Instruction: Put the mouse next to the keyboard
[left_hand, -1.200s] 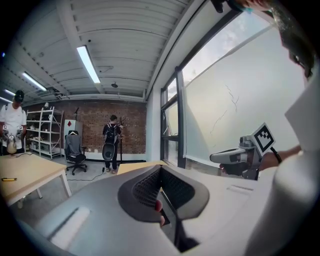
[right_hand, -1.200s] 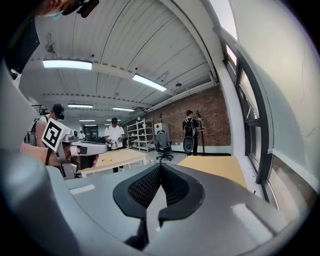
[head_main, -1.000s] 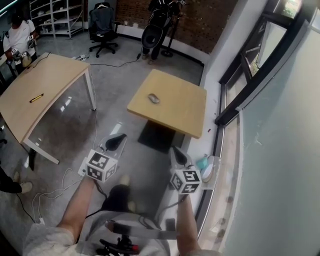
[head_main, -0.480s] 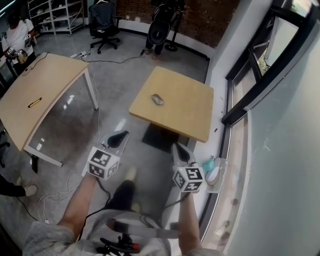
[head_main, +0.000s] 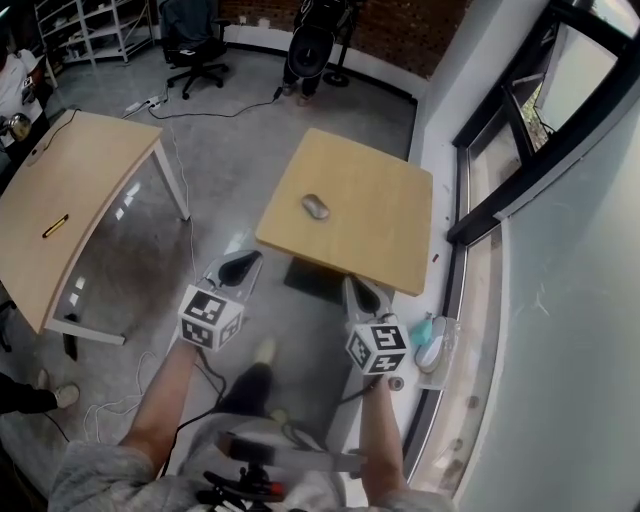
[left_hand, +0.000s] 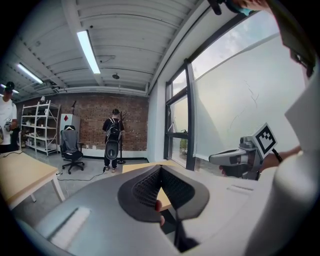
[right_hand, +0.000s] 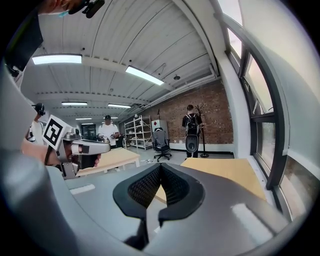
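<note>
— Left gripper view, right gripper view: are the fingers gripping anything?

— No. The left gripper and right gripper are both closed and empty. The mouse lies untouched on the table ahead. No keyboard shows, so the whole task is left.

- An open, industrial-style lab or office workspace; bare concrete floor and a red brick wall at the far end
- Ribbed ceiling with long strip lights; tall windows in black frames along one side
- Pale wooden desks standing apart: a square table bearing a computer mouse, and a long table
- A wheeled office chair and open metal shelving by the brick wall
- Loose cables trail over the floor; a person stands near the wall
</note>
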